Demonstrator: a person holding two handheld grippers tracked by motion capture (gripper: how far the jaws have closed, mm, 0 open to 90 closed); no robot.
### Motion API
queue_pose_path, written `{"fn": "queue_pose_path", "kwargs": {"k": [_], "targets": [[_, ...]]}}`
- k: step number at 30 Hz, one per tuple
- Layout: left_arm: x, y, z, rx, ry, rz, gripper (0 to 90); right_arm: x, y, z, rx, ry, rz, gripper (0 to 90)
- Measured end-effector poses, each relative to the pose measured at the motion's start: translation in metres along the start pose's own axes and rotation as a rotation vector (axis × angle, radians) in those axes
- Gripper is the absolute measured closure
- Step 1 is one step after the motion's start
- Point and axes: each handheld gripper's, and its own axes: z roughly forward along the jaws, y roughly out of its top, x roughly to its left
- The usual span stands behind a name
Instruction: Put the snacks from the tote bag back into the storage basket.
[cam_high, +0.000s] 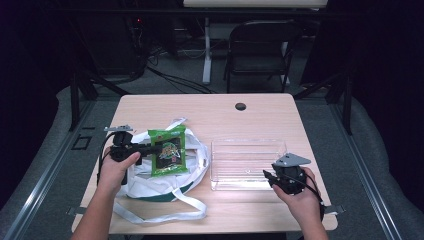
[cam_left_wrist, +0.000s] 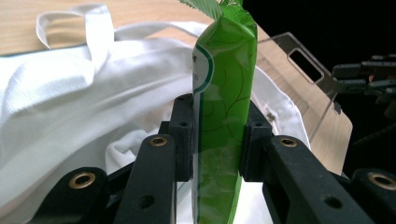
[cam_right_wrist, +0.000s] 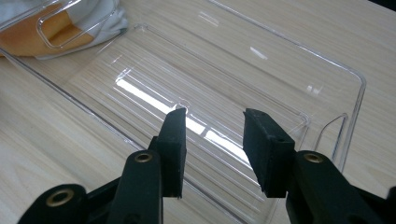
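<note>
Nearest the person, the right tongs (cam_high: 271, 178) hover spread and empty at the near right corner of the clear plastic tray (cam_high: 220, 150), their black jaws standing apart over its near rim in the right gripper view, gripping nothing. The tray itself holds nothing yet, so the delivery end of the job looks untouched. To the left, the left tongs (cam_high: 156, 148) are pinched on the edge of the green snack packet (cam_high: 169, 150), and the left gripper view shows that packet (cam_left_wrist: 224, 116) standing upright, clamped between both pads. It is held above the white tote bag (cam_high: 150, 182), which lies crumpled on the tabletop (cam_high: 250, 117) with its straps trailing. As I judge it, the packet is just out of the bag; carrying it across and setting it in the tray remains
</note>
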Motion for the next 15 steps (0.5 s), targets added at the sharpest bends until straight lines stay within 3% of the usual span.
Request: {"fn": "queue_pose_path", "kwargs": {"k": [8, 15], "targets": [[-0.0040, 0.0016, -0.0014, -0.016, -0.001, 0.009, 71.5, -0.0002, -0.0007, 0.0007, 0.000, -0.007, 0.005, 61.5], [-0.0078, 0.0027, -0.0013, -0.019, 0.001, 0.024, 71.4, 0.0017, 0.0009, 0.0000, 0.012, -0.007, -0.018, 63.0]]}}
